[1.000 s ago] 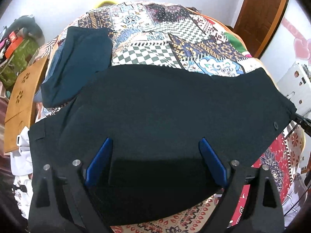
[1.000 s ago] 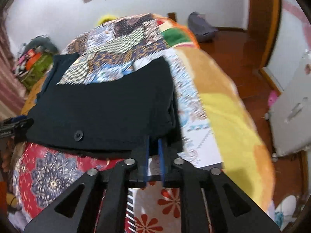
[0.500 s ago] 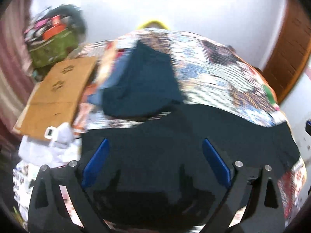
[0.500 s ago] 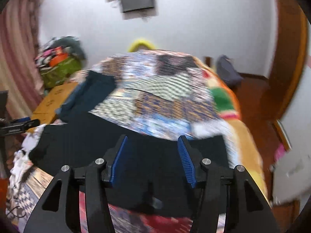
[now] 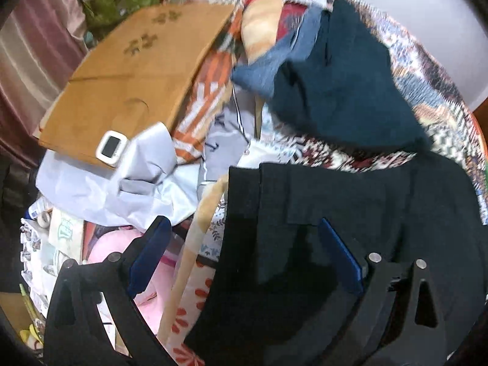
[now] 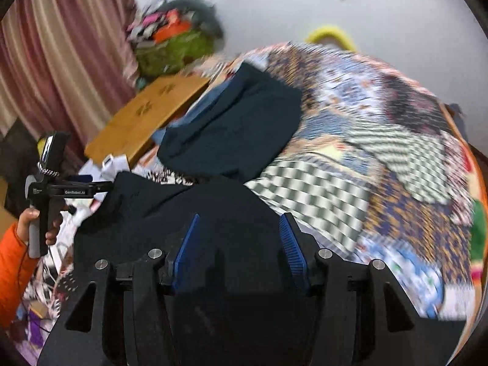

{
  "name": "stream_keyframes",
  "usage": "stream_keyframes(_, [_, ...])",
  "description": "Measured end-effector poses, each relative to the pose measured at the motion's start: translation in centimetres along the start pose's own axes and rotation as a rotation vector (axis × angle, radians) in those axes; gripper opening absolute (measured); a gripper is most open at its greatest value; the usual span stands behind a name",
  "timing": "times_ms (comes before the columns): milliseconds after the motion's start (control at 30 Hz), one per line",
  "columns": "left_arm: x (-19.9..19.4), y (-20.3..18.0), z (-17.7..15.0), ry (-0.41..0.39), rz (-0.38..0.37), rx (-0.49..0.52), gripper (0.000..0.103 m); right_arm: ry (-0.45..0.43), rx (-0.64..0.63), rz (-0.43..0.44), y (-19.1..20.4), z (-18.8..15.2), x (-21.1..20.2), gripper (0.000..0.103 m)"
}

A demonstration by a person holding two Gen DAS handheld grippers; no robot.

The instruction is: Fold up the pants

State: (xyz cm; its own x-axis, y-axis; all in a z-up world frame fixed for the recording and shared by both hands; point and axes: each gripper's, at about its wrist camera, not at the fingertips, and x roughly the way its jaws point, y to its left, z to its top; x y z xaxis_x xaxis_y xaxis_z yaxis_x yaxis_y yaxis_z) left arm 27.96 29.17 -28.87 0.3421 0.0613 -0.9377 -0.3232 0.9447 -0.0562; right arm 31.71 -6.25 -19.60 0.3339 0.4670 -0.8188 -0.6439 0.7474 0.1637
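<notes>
- The patchwork bedspread (image 6: pixel 381 158) covers the bed and fills the right half of the right wrist view; half a second ago it was seen more from the front, and now both cameras have turned to the left side of the bed.
- The black pants (image 5: pixel 350 213) lie flat on the near part of the bed, below both grippers; their left edge (image 6: pixel 122 189) is now in the middle of the left wrist view, where before the cloth filled the whole width.
- A dark teal folded garment (image 5: pixel 344 76) rests just behind the pants, on the bedspread.
- The wooden board (image 5: pixel 131 70) beside the bed now looks much bigger in the left wrist view.
- The left gripper (image 5: pixel 241 256) is spread wide with nothing between its fingers, the same as before.
- The right gripper (image 6: pixel 238 244) is also spread apart over the pants and holds nothing; one second ago it was closed.
- A small white device (image 5: pixel 111 148) lies on the board's near edge.
</notes>
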Motion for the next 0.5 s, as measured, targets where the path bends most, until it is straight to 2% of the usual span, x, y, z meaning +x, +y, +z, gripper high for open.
stream_keyframes(200, [2.6,-0.9,1.0,0.044,-0.104,0.006,0.097,0.118,-0.082,0.045,1.6,3.0,7.2,0.05])
stream_keyframes(267, [3.0,-1.3,1.5,0.03,-0.155,0.011,0.091,0.151,-0.075,0.04,1.6,3.6,9.2,0.047])
stream_keyframes(300, [3.2,-1.4,1.6,0.028,-0.17,0.017,0.08,0.175,-0.071,0.039,1.6,3.8,10.3,0.037])
stream_keyframes(333, [3.5,-1.6,1.7,0.03,-0.189,0.03,0.073,0.208,-0.07,0.032,1.5,3.9,11.5,0.03])
stream_keyframes(367, [3.7,-1.6,1.8,0.028,-0.191,0.035,0.072,0.229,-0.066,0.031,1.4,3.9,12.2,0.018])
stream_keyframes(500, [3.8,-1.5,1.9,-0.011,-0.146,0.028,0.063,0.222,-0.136,0.0,2.0,3.4,12.9,0.007])
